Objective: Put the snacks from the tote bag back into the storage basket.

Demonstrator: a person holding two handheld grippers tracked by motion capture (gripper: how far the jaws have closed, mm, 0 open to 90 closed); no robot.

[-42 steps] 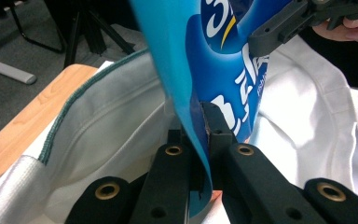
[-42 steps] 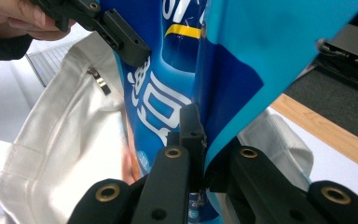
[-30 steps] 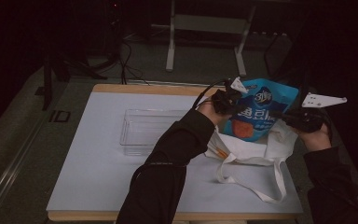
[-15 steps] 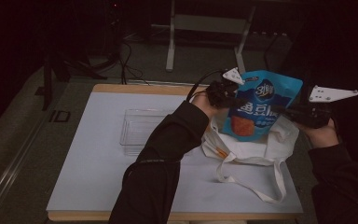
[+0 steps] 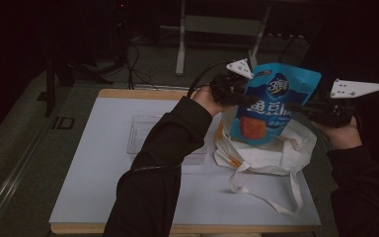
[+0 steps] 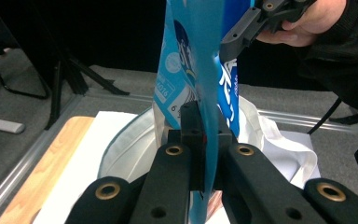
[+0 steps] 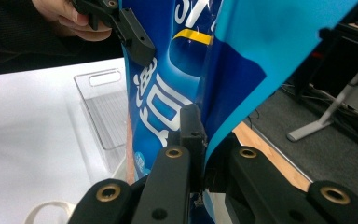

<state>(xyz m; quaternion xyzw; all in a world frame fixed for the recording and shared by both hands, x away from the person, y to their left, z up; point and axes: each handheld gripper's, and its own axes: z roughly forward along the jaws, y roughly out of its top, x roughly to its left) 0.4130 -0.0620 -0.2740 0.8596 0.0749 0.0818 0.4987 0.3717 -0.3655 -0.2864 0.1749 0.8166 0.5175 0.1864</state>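
dim room, little light, far side nearly black. grey carpet floor [image 5: 24, 148] all round the worktop [image 5: 98, 163], which has a white top with a wood edge. metal rail [image 5: 15, 185] runs along the floor on the left. pale table legs [image 5: 180, 44] stand behind, black cables [image 5: 133, 59] loose on the floor near them. dark stand legs [image 6: 70, 74] at the left.

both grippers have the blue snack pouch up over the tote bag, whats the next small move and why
Probably carry the blue pouch sideways toward the clear tray. The left gripper and right gripper each pinch one of its side edges, and its bottom looks clear of the white tote bag, so it seems free to travel without dragging the bag.
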